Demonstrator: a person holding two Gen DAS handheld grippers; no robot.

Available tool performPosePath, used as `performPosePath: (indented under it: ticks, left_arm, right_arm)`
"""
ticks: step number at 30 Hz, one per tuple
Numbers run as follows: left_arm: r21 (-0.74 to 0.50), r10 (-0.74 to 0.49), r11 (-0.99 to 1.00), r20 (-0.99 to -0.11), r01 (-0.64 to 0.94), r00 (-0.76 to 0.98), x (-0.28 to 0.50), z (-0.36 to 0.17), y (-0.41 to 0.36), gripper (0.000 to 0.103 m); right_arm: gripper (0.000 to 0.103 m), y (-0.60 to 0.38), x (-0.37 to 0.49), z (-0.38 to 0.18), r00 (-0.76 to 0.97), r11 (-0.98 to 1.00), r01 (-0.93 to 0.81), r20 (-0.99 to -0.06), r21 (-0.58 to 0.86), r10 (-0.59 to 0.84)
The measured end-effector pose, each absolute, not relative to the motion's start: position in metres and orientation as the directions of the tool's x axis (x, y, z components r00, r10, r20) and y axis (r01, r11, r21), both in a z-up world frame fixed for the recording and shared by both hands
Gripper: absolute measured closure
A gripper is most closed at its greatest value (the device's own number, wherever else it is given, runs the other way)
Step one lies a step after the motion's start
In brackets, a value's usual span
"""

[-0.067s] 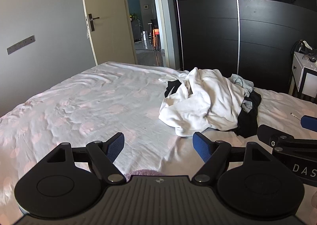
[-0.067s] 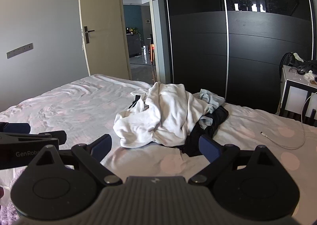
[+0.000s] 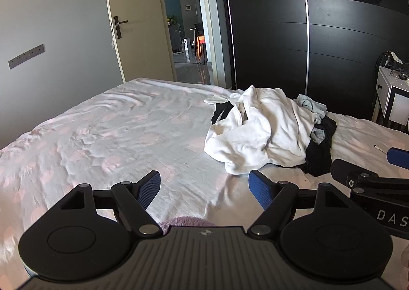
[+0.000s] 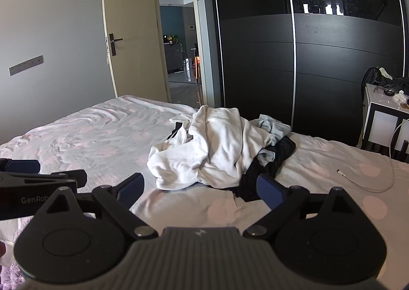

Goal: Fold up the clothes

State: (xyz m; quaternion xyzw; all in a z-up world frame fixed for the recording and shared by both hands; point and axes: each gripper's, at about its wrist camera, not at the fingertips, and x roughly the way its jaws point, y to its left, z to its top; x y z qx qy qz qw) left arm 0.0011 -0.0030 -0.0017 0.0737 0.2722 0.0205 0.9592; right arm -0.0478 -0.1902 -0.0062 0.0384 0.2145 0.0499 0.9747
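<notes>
While nothing measurable has shifted since the frame a tenth of a second back, both views match it: same framing, same pile, same tool poses. Wide bed with a crumpled white sheet printed with pale pink dots [image 3: 107, 136] fills most of both views; its near edge is hidden behind the tool bodies. Heap of unfolded clothes [image 3: 268, 134] sits on the sheet toward the far side, in front of the black sliding wardrobe [image 3: 332, 47]: a rumpled white garment [image 4: 217, 147] on top, a black garment [image 4: 271, 162] mostly buried under it, and a pale grey-blue piece [image 4: 272, 127] poking out at the back. How many items are in the heap, can't tell. Left gripper [image 3: 204, 187] hovers over bare sheet, blue-padded fingers spread wide, holding nothing, short of the pile. Right gripper [image 4: 202, 186] likewise spread and empty, with the heap's near edge seen between its fingers; contact can't be judged. Each tool shows at the other view's edge, cut off. Purple fuzzy fabric [image 3: 184, 221] peeks above the left tool body, mostly hidden. White nightstand [image 4: 383, 121] is cropped at the right. Thin white charging cable [image 4: 370, 185] lies on the sheet right of the pile.
</notes>
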Motion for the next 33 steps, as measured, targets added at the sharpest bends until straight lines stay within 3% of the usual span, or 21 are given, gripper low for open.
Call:
performPosePath:
  ticks: [6,8,33]
  left_arm:
    - [0.124,0.061,0.992,-0.526,0.006,0.848,-0.001,0.001,0.002,0.028]
    - [0.122,0.056,0.993,-0.528,0.010,0.848,-0.002,0.003,0.005,0.028]
    - [0.120,0.057,0.993,-0.565,0.014,0.823,-0.005,-0.002,0.001,0.028]
  right_arm:
    - [0.007,-0.190,-0.043,0.000,0.902,0.993,-0.073,-0.419,0.094,0.106]
    - [0.007,-0.198,-0.054,-0.002,0.920,0.989,-0.072,-0.375,0.126,0.115]
    - [0.007,-0.201,-0.051,-0.007,0.900,0.986,-0.096,-0.411,0.139,0.146]
